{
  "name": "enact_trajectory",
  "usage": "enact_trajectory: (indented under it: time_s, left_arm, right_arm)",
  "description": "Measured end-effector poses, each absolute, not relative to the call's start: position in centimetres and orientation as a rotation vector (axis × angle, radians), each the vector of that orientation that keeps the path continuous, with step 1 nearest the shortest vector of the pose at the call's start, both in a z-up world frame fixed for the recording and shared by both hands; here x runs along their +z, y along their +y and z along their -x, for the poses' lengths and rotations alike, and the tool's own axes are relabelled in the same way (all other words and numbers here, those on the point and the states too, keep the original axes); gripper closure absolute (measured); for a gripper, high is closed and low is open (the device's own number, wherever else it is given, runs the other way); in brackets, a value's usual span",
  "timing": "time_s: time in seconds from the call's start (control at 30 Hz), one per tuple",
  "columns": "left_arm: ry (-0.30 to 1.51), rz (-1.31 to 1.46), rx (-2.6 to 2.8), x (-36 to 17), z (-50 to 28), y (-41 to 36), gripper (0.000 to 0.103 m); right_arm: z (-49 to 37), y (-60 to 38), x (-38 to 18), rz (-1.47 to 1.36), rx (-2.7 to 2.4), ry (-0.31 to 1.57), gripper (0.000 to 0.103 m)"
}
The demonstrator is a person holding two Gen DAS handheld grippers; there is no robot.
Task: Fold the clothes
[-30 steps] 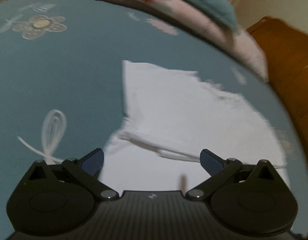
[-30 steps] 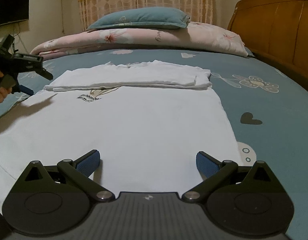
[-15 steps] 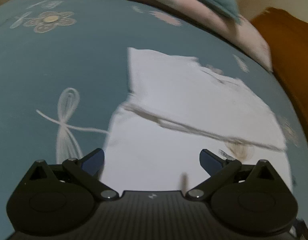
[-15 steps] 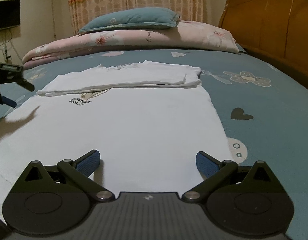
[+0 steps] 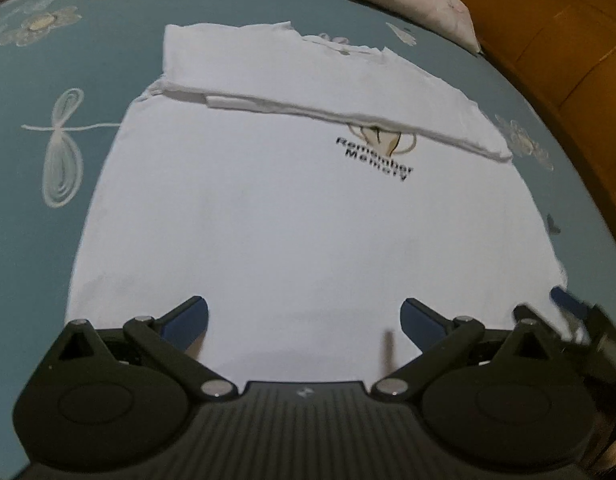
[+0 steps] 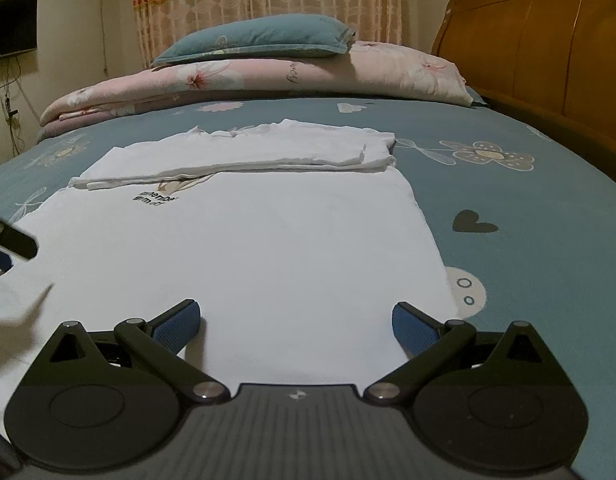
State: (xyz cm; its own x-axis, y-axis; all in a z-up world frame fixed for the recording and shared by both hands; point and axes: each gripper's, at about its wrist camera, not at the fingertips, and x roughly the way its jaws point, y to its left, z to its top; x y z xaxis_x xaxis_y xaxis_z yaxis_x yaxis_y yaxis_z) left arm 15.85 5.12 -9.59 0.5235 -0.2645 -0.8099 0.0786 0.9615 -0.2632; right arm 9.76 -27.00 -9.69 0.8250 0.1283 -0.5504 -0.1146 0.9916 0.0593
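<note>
Both claws, left claw and right claw, hover wide over the white shirt

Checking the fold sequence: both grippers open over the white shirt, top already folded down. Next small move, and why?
Probably lower both and pinch the near hem. The left gripper and right gripper hang open above the white T-shirt, holding nothing. Its folded top band already lies flat on the bed, so the near edge looks like the part left to fold.

Left claw swung from shirt's side to its near hem; right claw edged slightly closer.
</note>
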Motion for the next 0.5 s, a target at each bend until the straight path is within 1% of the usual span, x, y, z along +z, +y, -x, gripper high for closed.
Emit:
enact_trajectory:
  time_s: [0.2, 0.3, 0.4, 0.5]
  left_arm:
    - [1.023, 0.246, -0.137, -8.2, -13.7, 7.8, 0.001]
    - [0.986, 0.291, -0.14, -6.3, -13.4, 8.3, 0.001]
    - [0.955, 0.298, -0.146, -4.9, -13.0, 7.7, 0.001]
    - [0.952, 0.265, -0.153, -5.3, -12.8, 6.6, 0.001]
  right_arm:
    - [-9.5, -27.2, -9.6, -0.022, 0.121, 0.596, 0.0]
    - [-9.7, -27.0, -9.5, -0.019, 0.11, 0.613, 0.0]
    - [-10.1, -26.9, -9.3, -0.027, 0.094, 0.632, 0.0]
    - [-10.0, -26.8, -9.5, -0.018, 0.092, 0.624, 0.0]
